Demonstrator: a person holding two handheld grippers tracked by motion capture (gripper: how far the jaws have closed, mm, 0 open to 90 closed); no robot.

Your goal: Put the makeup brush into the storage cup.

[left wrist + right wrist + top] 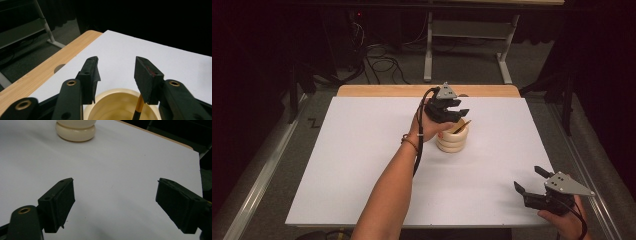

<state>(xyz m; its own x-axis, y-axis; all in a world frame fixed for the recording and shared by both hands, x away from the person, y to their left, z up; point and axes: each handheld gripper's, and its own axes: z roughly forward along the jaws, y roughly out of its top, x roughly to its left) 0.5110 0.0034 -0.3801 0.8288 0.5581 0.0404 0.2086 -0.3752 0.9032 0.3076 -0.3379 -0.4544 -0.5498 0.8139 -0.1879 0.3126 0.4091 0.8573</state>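
Left gripper [460,109] hovers right over the cream holder [452,140], jaws open around what's probably a pencil [138,108] standing inside; right gripper [528,181] idles open, well apart.

No text, label, brand, number or sign can be read anywhere.

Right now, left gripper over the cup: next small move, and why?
Probably lift the left gripper straight up and clear. Its jaws are open and hold nothing; the pencil leans inside the cup, just below the right-hand jaw, so a sideways exit might knock it.
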